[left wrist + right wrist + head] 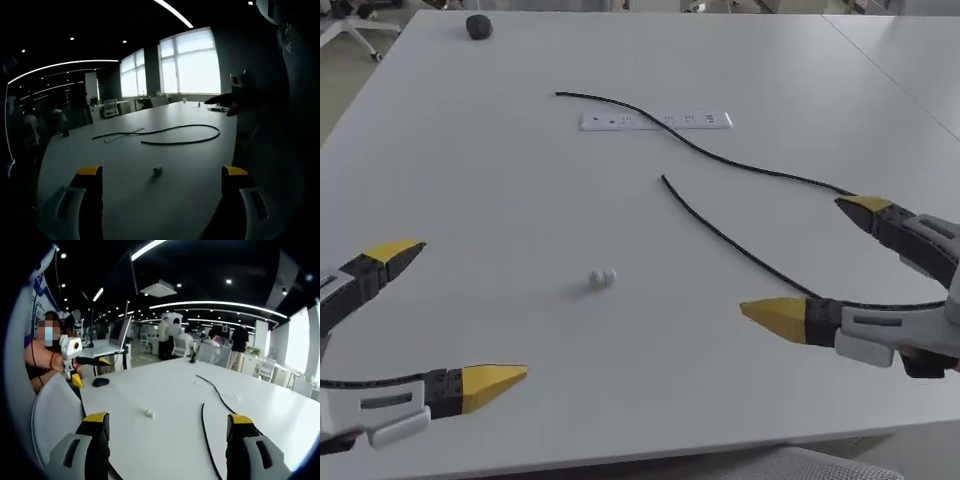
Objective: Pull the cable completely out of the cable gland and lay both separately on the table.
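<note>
The table [520, 180] has a smooth white top, matt with a faint sheen where the window light falls. The cable [720, 235] wears a black sheath that looks like rubber or plastic, dull and slightly ribbed. The cable gland [603, 278] is white plastic with a light gloss. On the left hand-held gripper [470, 310] and the right hand-held gripper [792, 255], the tips are smooth matt yellow plastic, backed by black segments and pale grey moulded plastic shells. The power strip [655, 121] is smooth white plastic.
</note>
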`<state>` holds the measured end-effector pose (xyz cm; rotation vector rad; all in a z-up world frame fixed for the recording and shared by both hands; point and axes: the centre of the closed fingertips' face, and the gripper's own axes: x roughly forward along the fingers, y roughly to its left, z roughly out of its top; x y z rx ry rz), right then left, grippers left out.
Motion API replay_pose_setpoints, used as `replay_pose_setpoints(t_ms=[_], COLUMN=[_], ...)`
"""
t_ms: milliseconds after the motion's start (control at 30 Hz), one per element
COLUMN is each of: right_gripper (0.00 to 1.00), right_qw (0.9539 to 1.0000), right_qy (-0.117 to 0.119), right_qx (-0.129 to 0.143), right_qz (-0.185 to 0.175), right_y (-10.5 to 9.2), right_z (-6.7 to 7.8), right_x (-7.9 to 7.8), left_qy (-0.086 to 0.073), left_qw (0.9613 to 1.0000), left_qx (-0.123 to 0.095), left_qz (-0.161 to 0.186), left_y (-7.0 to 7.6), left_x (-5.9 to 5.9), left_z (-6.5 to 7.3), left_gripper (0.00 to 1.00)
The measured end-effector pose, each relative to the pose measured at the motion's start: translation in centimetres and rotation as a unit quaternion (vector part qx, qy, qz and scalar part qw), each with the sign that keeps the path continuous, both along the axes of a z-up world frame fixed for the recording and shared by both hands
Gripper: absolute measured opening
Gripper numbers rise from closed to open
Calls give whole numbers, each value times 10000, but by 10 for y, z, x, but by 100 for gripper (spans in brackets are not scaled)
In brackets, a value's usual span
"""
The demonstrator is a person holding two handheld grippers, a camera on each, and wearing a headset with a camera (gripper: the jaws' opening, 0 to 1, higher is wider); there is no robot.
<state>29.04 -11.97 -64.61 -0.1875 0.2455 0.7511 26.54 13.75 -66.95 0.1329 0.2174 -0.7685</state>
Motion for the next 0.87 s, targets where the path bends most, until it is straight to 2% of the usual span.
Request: replay_pose_setpoints(t_ms=[67, 100, 133, 167, 267, 367, 433, 567, 700, 867], right_gripper=[99, 99, 99, 99, 99, 99, 98, 99, 98, 99], right_qw=[9999, 9999, 9998, 9996, 9994, 9992, 9994, 9994, 9993, 9996], right_qy=[-60, -103, -121, -109, -187, -167, -232, -202, -282, -269], right_qx=[88, 111, 139, 226, 181, 244, 148, 161, 166, 39], right_qz=[-23, -71, -107, -132, -206, -265, -230, -236, -166, -110], right_y=[-2, -5, -7, -8, -14, -16, -18, -15, -8, -5], right_z=[-1, -4, -7, -8, -13, -12, -11, -8, -4, -7], right_x=[-4, -6, -8, -10, -12, -13, -12, -8, -9, -11], left_qy=[-85, -85, -182, -211, -90, -50, -54, -83, -106, -113], left_qw=[9998, 9998, 9994, 9991, 9989, 9982, 9981, 9979, 9980, 9980], left_qx=[97, 48, -101, -121, -84, -149, -149, -167, -157, -181], left_qz=[162, 192, 284, 344, 453, 585, 593, 625, 604, 592], left_y=[9, 11, 16, 20, 34, 48, 51, 54, 53, 52], left_x=[0, 0, 1, 2, 3, 5, 5, 4, 3, 1], left_z=[2, 4, 11, 12, 7, 8, 9, 13, 14, 15], left_gripper=[99, 99, 99, 99, 99, 99, 99, 99, 99, 99])
